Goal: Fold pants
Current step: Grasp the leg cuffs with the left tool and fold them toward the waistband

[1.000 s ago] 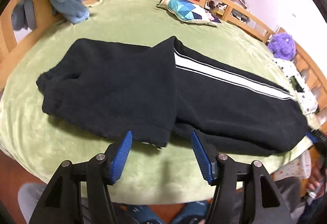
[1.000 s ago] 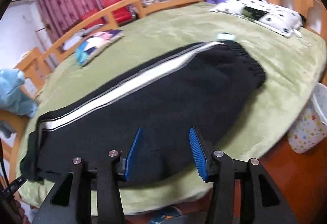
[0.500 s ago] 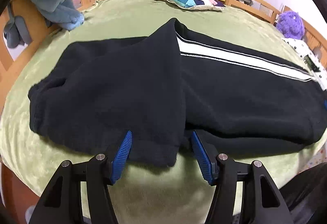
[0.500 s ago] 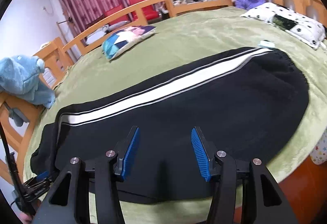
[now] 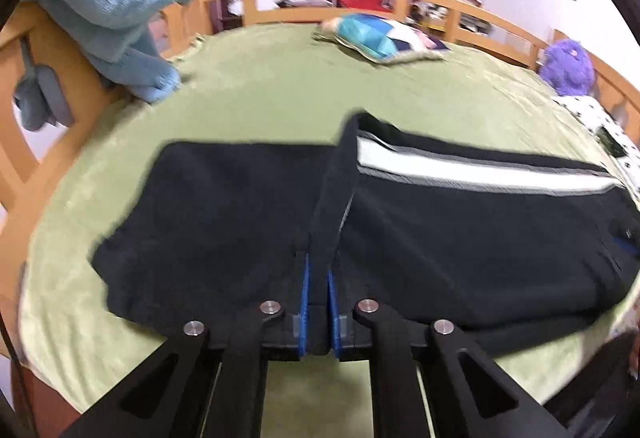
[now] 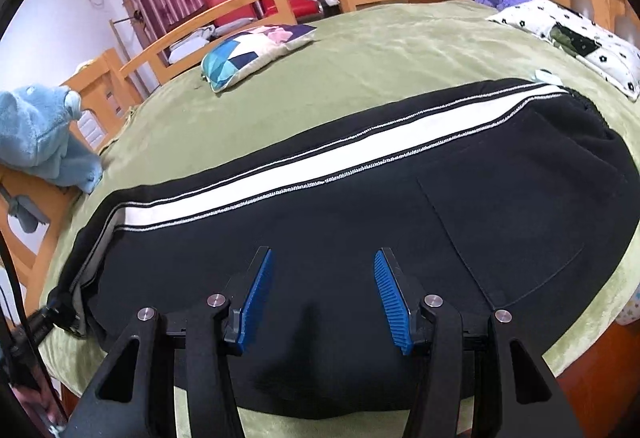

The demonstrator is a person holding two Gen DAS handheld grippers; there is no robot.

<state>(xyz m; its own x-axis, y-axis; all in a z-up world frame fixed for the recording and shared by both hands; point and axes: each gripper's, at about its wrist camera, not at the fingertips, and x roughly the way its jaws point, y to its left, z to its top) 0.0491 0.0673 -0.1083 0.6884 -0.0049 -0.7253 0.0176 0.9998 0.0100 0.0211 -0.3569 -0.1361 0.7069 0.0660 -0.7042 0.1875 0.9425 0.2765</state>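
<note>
the black track pants (image 5: 460, 238) lie flat on the green bed (image 5: 280, 94), legs stacked. my left tool (image 5: 317, 286) has just closed on the leg hem fold; my right tool (image 6: 322, 286) hovers open above the seat. judged: lengthwise fold done, crosswise folds remain.

Black fingers (image 6: 436, 322) (ribbed blue pads (image 6: 390, 298))

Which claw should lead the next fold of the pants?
Left. The left claw is already shut on the pants' folded edge; the right claw hangs open over flat cloth, gripping nothing.
</note>
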